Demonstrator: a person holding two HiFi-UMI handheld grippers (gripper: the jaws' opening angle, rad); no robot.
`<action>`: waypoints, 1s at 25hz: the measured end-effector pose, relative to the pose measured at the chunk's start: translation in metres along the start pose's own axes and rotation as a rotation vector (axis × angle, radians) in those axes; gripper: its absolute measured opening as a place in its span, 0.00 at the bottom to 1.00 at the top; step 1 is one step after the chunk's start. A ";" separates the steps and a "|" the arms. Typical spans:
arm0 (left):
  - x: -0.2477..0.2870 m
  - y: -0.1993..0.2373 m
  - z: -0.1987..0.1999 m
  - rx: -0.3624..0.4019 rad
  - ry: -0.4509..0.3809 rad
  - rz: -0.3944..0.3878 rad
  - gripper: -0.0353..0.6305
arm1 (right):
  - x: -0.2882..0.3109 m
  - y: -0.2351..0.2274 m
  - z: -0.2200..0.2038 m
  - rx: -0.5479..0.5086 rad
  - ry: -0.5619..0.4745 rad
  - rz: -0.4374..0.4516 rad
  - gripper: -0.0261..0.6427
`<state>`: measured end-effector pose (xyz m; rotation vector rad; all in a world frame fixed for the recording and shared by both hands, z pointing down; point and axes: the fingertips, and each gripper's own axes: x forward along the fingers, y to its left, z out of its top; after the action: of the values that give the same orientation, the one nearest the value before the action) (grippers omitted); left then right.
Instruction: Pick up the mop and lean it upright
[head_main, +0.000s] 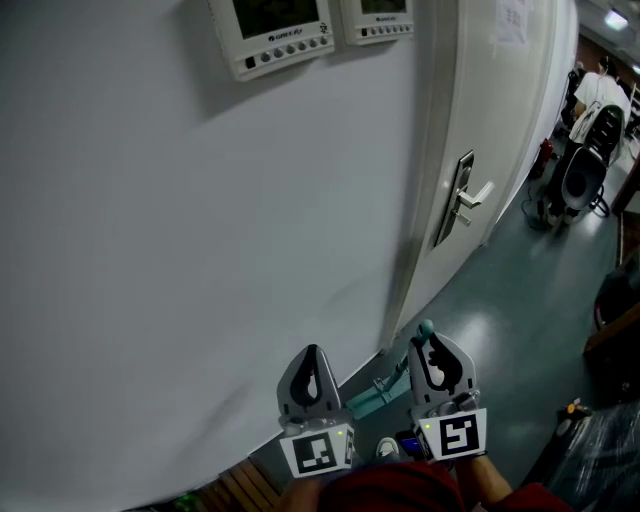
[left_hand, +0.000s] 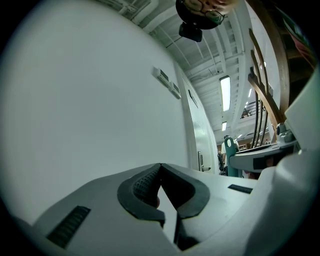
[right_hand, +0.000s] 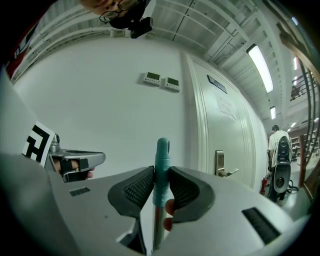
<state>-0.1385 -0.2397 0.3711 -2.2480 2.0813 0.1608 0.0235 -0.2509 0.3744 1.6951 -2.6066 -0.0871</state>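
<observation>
The mop's teal handle tip (head_main: 426, 327) pokes up beside the white wall (head_main: 200, 250). Its teal head (head_main: 362, 403) rests on the floor at the wall's foot. My right gripper (head_main: 432, 350) is shut on the handle just below the tip. In the right gripper view the black pads (right_hand: 137, 187) press on both sides of the teal grip (right_hand: 162, 155), which stands upright. My left gripper (head_main: 312, 355) hovers to the left of the mop, apart from it. Its jaw tips (left_hand: 160, 167) meet with nothing between them.
A white door with a metal lever handle (head_main: 465, 195) stands just right of the mop. Two wall control panels (head_main: 275, 30) hang high up. Down the corridor are a person and black equipment (head_main: 590, 150). Wooden slats (head_main: 240, 488) lie at the lower left.
</observation>
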 end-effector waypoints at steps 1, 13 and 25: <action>0.000 0.001 0.001 0.002 -0.004 0.000 0.07 | 0.000 0.000 0.001 -0.001 -0.005 0.001 0.20; 0.007 -0.003 -0.006 0.004 0.009 -0.022 0.07 | 0.001 0.000 0.008 -0.013 -0.072 0.003 0.20; 0.005 -0.009 -0.005 0.004 -0.004 -0.043 0.07 | 0.001 -0.003 -0.001 -0.025 -0.060 -0.005 0.20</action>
<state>-0.1287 -0.2449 0.3757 -2.2858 2.0278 0.1591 0.0258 -0.2526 0.3753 1.7170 -2.6318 -0.1729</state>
